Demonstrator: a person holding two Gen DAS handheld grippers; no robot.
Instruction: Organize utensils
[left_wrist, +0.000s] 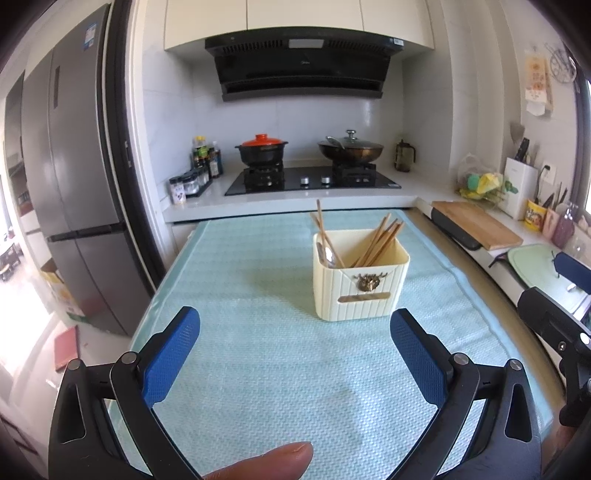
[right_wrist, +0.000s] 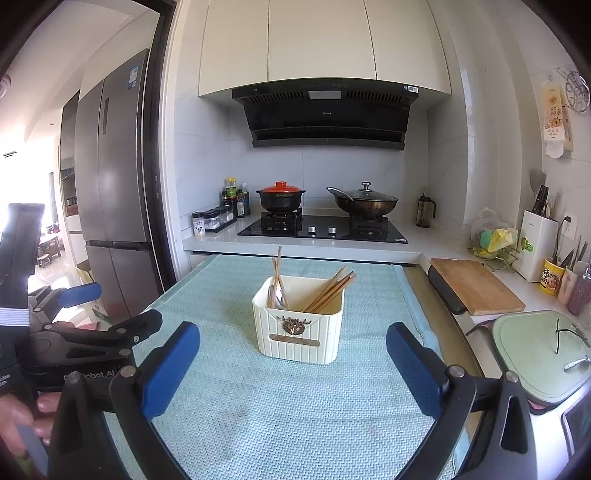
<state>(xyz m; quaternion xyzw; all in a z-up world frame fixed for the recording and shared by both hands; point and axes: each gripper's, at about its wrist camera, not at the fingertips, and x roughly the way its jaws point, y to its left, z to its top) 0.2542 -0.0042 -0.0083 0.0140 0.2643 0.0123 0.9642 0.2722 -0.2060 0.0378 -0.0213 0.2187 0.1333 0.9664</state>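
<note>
Both claws (left_wrist: 295, 354) (right_wrist: 293, 360) agape, level, facing holder (left_wrist: 360, 273).

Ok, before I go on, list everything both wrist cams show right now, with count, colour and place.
utensil box: one, cream, mid table on the cloth
chopsticks: a bundle, brown wood, leaning in the box's right part; a few more stand at left
spoons: about two, metal, box's left part
table cloth: one, pale green, covers the table
clay pot: one, black with red lid, left burner
wok: one, dark with glass lid, right burner
cutting board: one, wood, right counter
fridge: one, grey, far left
left gripper: blue pads, open, empty
right gripper: blue pads, open, empty
</note>
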